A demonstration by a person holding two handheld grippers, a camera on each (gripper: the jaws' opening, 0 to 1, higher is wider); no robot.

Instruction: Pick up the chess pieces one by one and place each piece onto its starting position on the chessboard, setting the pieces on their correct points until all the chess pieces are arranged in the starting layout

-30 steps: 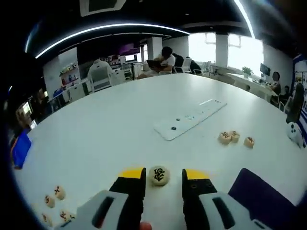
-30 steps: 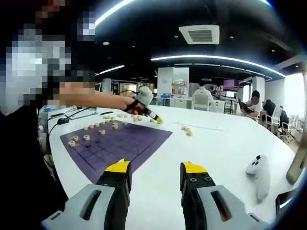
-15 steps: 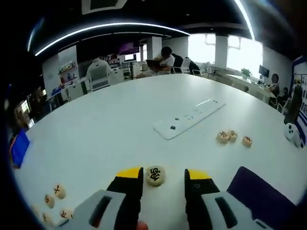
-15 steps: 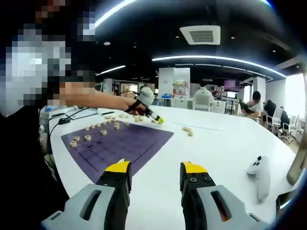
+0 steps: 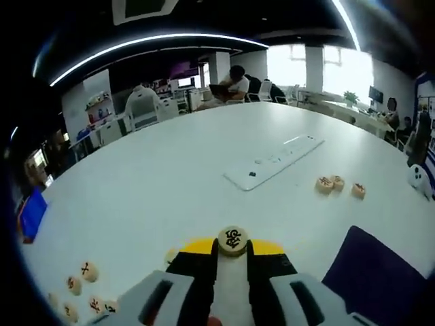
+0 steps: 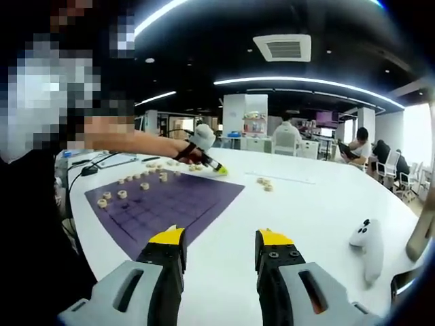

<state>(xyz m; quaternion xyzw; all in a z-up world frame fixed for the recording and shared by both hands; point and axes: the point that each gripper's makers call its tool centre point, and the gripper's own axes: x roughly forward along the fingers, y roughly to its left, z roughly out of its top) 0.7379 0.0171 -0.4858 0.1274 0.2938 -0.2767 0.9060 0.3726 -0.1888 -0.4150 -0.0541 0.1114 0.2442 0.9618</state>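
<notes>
Left gripper view: the left gripper [image 5: 233, 250] pinches a round chess piece [image 5: 233, 240] between its yellow tips, over the white table [image 5: 170, 176]. Right gripper view: the right gripper [image 6: 219, 246] is wide open and holds nothing. The purple chessboard [image 6: 163, 204] lies ahead with pieces along its far edge.

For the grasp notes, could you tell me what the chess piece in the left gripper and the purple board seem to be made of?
Chess piece: pale matte disc with a dark character, probably wood or plastic. Purple board: lies thin and flat with printed lines, likely a cloth or vinyl mat.
</notes>
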